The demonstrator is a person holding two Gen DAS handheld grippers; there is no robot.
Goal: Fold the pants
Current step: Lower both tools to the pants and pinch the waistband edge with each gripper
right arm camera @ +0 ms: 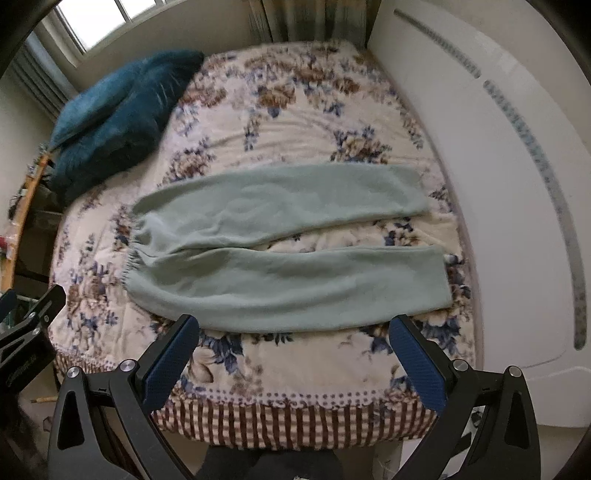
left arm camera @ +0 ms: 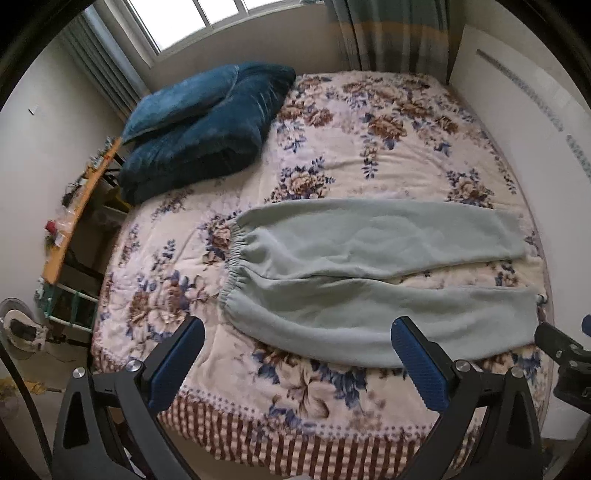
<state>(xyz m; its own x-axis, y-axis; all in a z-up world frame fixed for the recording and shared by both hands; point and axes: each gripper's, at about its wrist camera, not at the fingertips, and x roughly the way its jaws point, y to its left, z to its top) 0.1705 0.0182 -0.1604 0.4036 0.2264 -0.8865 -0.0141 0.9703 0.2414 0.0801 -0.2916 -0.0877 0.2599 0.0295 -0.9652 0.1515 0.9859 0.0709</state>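
Observation:
Pale green pants [left arm camera: 354, 269] lie flat on the floral bedspread [left arm camera: 332, 147], elastic waistband to the left, both legs spread to the right with a gap between them. They show the same way in the right wrist view [right arm camera: 280, 258]. My left gripper [left arm camera: 297, 328] is open and empty, above the near edge of the near leg close to the waist. My right gripper [right arm camera: 293, 328] is open and empty, above the near edge of the same leg. The right gripper also shows at the right edge of the left wrist view [left arm camera: 561, 354], and the left gripper at the left edge of the right wrist view [right arm camera: 29, 325].
A dark blue folded blanket [left arm camera: 207, 122] sits at the bed's far left corner. A white headboard panel [right arm camera: 498, 184] runs along the right side. A cluttered wooden shelf [left arm camera: 77, 206] stands left of the bed. A window and a curtain [left arm camera: 391, 33] are behind.

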